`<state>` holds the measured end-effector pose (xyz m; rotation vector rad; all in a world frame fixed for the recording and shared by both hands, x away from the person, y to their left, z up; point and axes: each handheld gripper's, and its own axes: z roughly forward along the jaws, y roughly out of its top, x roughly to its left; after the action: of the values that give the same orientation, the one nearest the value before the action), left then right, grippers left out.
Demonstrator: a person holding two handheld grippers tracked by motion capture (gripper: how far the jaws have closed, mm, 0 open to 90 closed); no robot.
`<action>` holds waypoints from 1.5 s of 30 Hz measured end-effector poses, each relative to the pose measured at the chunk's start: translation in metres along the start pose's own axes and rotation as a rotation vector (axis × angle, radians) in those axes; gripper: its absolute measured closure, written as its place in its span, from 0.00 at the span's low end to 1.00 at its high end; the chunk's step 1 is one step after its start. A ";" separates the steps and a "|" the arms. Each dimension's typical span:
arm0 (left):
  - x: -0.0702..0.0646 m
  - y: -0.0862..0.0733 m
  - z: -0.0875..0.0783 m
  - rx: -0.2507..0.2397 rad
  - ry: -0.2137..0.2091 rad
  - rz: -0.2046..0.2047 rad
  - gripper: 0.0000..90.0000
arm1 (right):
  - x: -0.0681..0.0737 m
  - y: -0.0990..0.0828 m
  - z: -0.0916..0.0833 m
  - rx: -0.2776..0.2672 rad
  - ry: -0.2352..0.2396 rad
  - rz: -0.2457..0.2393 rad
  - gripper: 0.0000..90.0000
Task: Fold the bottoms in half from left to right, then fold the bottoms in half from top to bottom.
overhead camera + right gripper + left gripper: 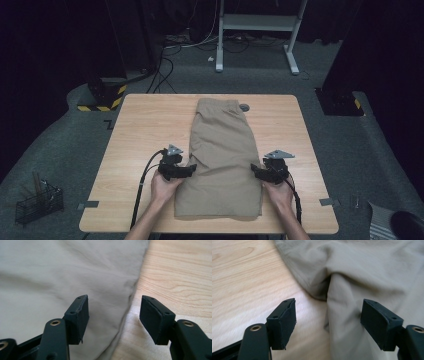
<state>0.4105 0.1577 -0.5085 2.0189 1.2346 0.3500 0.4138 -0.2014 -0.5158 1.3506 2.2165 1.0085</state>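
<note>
shorts (221,157) lie flat down the middle of the table (145,130), folded into a long strip with the waistband at the far end. left gripper (190,169) sits at the strip's left edge and right gripper (256,171) at its right edge, about halfway along. both sets of jaws stand wide with nothing pinched; each straddles a fabric edge, one pad over cloth, one over bare wood.

my guess at what could bite here: if either one closes without dipping under the edge, it'll catch just the top layer or nothing, and the fold peels apart when lifted. the left side looks trickier, since there's a deep crease right ahead of those jaws, so it could bunch up a lump instead of a clean edge. uneven lifting would skew the whole strip too.

the left gripper view (328,315) shows that crease and a tucked fold. the right gripper view (113,315) shows the stacked hem lying smooth on the wood. the high view gives what the close ones miss: the full outline, and a small grey disc (244,107) by the waistband.
</note>
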 end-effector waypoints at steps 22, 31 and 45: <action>-0.016 -0.006 0.018 -0.051 0.015 0.134 0.61 | 0.010 -0.001 0.010 -0.018 -0.016 -0.074 0.66; -0.017 -0.005 0.017 -0.040 -0.034 0.113 0.85 | 0.013 -0.001 0.009 -0.007 0.002 -0.083 0.81; -0.005 -0.005 0.013 -0.040 -0.111 0.056 0.94 | 0.015 0.003 0.009 0.013 0.043 -0.138 0.97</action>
<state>0.4115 0.1488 -0.5205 2.0136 1.0965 0.2839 0.4139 -0.1838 -0.5189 1.1732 2.3156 0.9843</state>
